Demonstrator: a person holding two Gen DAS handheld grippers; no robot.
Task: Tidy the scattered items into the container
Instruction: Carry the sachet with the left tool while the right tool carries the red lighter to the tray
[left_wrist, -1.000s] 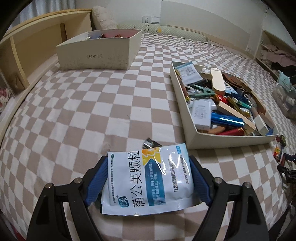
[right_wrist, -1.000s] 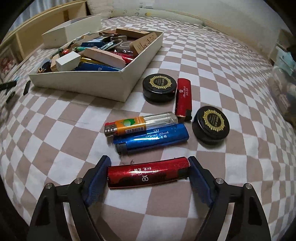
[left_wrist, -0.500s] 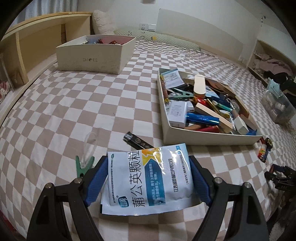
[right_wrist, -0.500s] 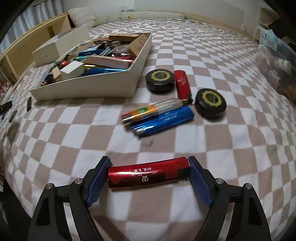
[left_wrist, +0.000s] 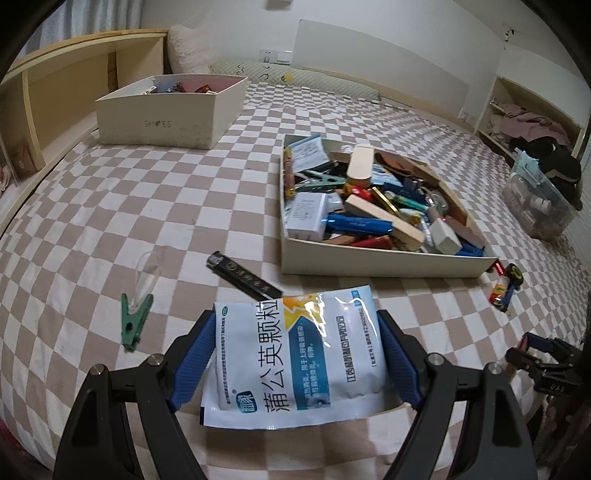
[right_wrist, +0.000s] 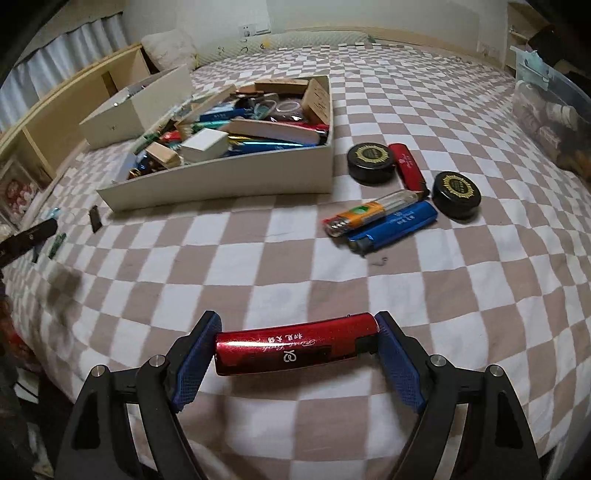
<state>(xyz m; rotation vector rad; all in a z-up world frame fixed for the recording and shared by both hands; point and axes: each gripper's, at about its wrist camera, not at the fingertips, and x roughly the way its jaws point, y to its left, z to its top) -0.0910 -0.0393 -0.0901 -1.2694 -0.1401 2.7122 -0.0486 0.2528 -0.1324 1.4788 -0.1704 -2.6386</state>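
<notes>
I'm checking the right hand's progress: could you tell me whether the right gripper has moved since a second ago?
Yes. The right gripper, shut on the red lighter, has risen and pulled back: the blue lighter and the container now sit farther off.

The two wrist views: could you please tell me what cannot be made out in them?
- Left wrist view: what lies under the sachet held by the left gripper is covered by it.
- Left wrist view: the far shoe box has contents too small to identify.
- Right wrist view: things at the left edge are cut off and blurred.
</notes>
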